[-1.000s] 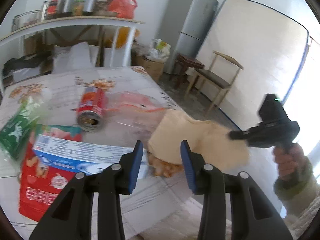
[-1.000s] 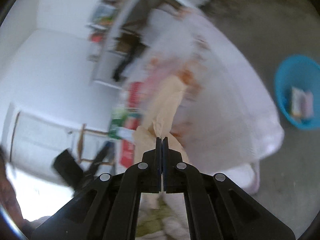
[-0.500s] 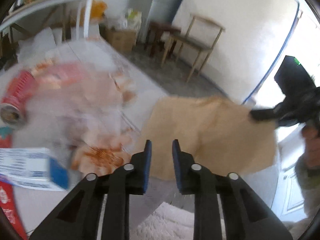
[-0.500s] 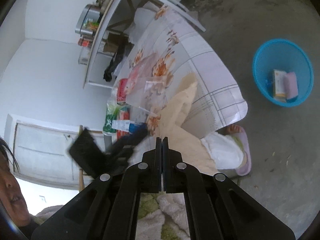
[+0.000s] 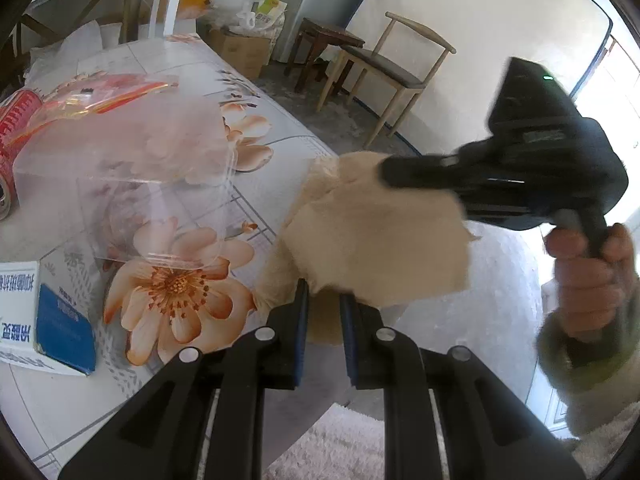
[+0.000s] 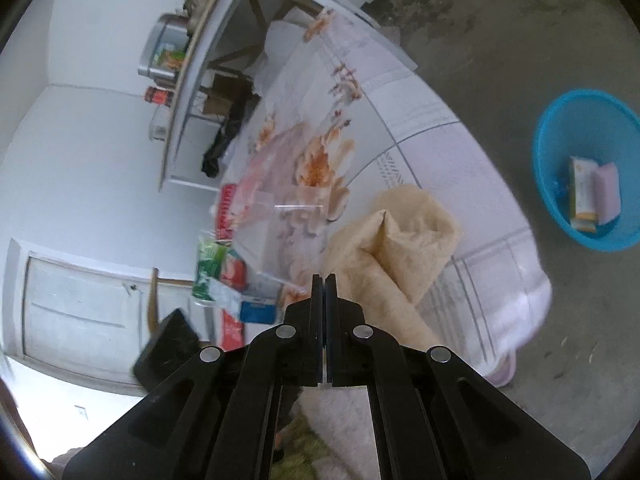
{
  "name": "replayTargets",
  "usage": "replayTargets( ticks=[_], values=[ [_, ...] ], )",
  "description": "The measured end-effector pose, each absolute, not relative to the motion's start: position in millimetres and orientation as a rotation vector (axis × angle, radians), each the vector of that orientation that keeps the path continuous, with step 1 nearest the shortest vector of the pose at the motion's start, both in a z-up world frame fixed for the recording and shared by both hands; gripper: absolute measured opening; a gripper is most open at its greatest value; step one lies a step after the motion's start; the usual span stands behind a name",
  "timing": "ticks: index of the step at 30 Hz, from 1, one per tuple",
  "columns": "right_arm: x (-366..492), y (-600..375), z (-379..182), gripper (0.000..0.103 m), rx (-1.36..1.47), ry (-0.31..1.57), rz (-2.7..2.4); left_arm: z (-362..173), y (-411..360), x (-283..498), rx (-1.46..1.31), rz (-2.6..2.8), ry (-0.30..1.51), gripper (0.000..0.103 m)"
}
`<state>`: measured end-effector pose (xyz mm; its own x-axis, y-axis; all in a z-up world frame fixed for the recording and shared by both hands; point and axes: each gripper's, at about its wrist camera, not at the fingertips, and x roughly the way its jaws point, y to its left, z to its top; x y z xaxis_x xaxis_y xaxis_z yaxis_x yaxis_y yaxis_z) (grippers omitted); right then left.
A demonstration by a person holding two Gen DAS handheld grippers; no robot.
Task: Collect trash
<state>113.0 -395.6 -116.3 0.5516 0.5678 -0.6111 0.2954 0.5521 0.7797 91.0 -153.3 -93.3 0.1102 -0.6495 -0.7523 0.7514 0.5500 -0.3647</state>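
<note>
Right gripper (image 6: 324, 280): jaws fully together, pinching one edge of the brown paper (image 6: 404, 240). Seen from the left wrist view, its tip sits on the paper's upper edge, so the sheet hangs from it.
Left gripper (image 5: 323, 300): jaws have just been closing and now stand narrow, with the paper's lower edge between the pads. Whether the pads press on it I cannot tell.
Paper: a crumpled tan sheet, lifted at the table (image 5: 260, 92) edge, partly off the cloth and partly draped against it. Judgement: held at two points so that it can be bunched up and carried as one piece rather than trailing.
Bin (image 6: 588, 172): blue, on the floor well apart from the table, with a carton and a pink item already inside. Judgement: it is the drop point, placed within an arm's swing of the seat.
Remaining litter: clear bag (image 5: 132, 168), red can (image 5: 12, 152) on its side, blue-and-white box (image 5: 44, 320), green packet (image 6: 208, 268), all on the table, untouched.
Hand (image 5: 588, 276): wraps the right tool's handle, sleeve at the wrist.
Risk: a thin sheet may slip from a one-edge pinch when swung toward the bin.
</note>
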Motion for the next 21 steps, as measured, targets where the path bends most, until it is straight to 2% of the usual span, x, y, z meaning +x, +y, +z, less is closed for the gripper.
replayTargets(
  ticks=[5, 11, 16, 18, 21],
  values=[
    [121.8, -387.2, -140.3, 0.000, 0.964, 1.103, 0.164, -83.8, -138.4, 86.2, 0.155, -0.995, 0.995, 0.015],
    [117.2, -387.2, -136.5, 0.000, 0.924, 1.113, 0.157, -44.7, -118.8, 73.3, 0.097, -1.077, 0.827, 0.015],
    [119.9, -384.3, -134.3, 0.001, 0.913, 1.117, 0.158, -61.4, -160.4, 77.5, 0.220, -1.061, 0.874, 0.015],
    [120.0, -382.2, -131.5, 0.004, 0.907, 1.110, 0.167, -75.2, -173.1, 79.9, 0.273, -1.042, 0.924, 0.015],
    [118.3, -379.3, -123.3, 0.024, 0.897, 1.088, 0.198, -88.1, -182.4, 81.4, 0.291, -1.018, 0.984, 0.015]
  ],
)
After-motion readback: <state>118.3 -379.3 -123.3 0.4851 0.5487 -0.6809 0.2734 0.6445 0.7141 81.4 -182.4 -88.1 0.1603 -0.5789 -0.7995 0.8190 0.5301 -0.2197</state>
